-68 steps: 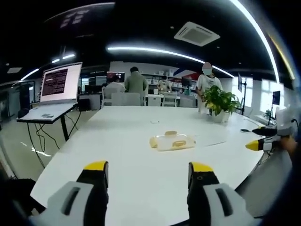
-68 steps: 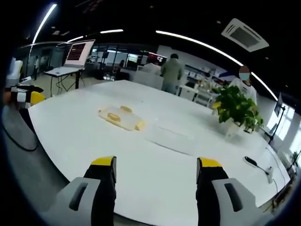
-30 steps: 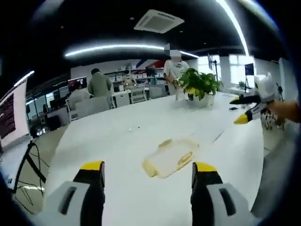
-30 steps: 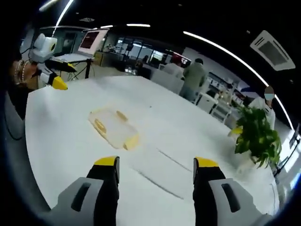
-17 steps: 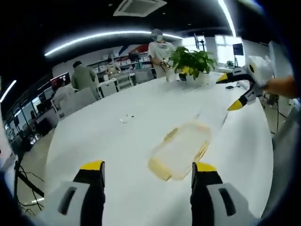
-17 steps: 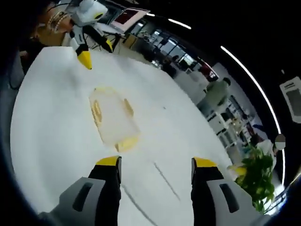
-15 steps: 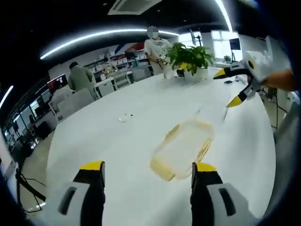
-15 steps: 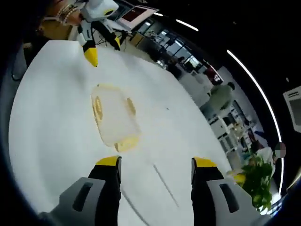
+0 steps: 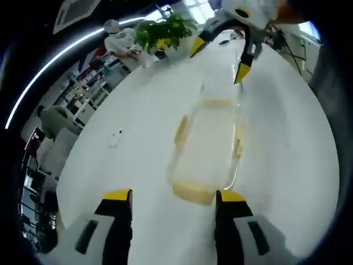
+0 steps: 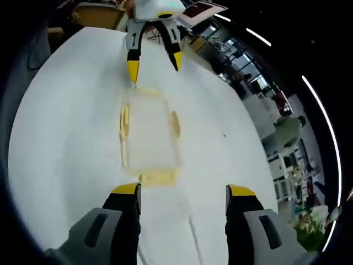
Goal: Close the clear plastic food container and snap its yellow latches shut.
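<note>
- The white table [image 9: 138,99] [image 10: 66,110] spreads wide under both grippers.
- The clear plastic food container [image 9: 207,149] [image 10: 148,138] lies flat on the table, lengthwise between the two grippers, its lid apparently down, though glare blurs this.
- The left gripper [image 9: 172,197] [image 10: 154,59] has its jaws spread, holding nothing, near one short end.
- The right gripper [image 10: 182,191] [image 9: 219,59] likewise gapes free at the opposite end.
- Yellow latches [image 9: 191,192] [image 10: 157,177] edge the container's sides and ends.
- A potted plant [image 9: 162,30] stands far off.
</note>
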The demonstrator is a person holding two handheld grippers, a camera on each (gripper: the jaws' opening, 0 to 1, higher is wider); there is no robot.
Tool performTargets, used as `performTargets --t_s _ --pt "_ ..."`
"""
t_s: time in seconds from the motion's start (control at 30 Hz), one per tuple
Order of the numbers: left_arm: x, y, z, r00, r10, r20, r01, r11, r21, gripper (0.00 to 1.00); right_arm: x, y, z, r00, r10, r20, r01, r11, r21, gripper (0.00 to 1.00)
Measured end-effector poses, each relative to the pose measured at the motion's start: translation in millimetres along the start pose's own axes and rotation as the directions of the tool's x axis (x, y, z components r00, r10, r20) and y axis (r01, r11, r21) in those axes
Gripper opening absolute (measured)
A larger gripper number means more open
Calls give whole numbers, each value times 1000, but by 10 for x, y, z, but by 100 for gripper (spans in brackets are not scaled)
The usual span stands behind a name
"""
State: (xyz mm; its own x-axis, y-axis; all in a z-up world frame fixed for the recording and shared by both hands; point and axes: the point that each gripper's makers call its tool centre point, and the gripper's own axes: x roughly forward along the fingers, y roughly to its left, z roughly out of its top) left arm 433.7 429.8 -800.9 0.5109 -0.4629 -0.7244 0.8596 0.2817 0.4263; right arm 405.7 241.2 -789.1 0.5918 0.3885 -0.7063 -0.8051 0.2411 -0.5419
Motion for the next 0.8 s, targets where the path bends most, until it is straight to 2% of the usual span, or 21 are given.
performTargets --t_s 0.07,0.13,0.23,0.37,0.43,0.67,0.73,0.77,0.8 --pt "39 3 -13 1000 -20 -18 20 1000 5 59 65 39 -14 999 50 -14 -50 999 15 60" --pt "78 -23 -72 995 -64 -72 66 998 14 59 164 76 -67 992 111 -55 -111 994 13 58" --pt "112 -39 -62 993 -91 -79 94 995 39 58 260 104 -39 984 169 -52 -169 986 10 54" --pt "166 -48 -141 986 -111 -124 121 990 76 58 377 109 -65 973 219 -75 -220 976 6 55" --pt "186 -74 -177 981 -129 -143 141 987 81 58 398 178 -89 960 264 -95 -264 964 10 54" --pt "247 -74 -179 972 -170 -164 184 980 77 56 478 247 -74 935 333 -118 -333 943 22 51" --pt "258 -102 -178 964 -200 -172 214 975 64 54 497 273 -103 922 363 -136 -362 932 28 50" --pt "266 -109 -185 959 -216 -184 230 971 61 53 496 304 -88 907 403 -125 -399 915 57 48" --pt "278 -106 -182 956 -224 -188 239 969 63 53 494 300 -122 895 421 -147 -415 907 73 48"
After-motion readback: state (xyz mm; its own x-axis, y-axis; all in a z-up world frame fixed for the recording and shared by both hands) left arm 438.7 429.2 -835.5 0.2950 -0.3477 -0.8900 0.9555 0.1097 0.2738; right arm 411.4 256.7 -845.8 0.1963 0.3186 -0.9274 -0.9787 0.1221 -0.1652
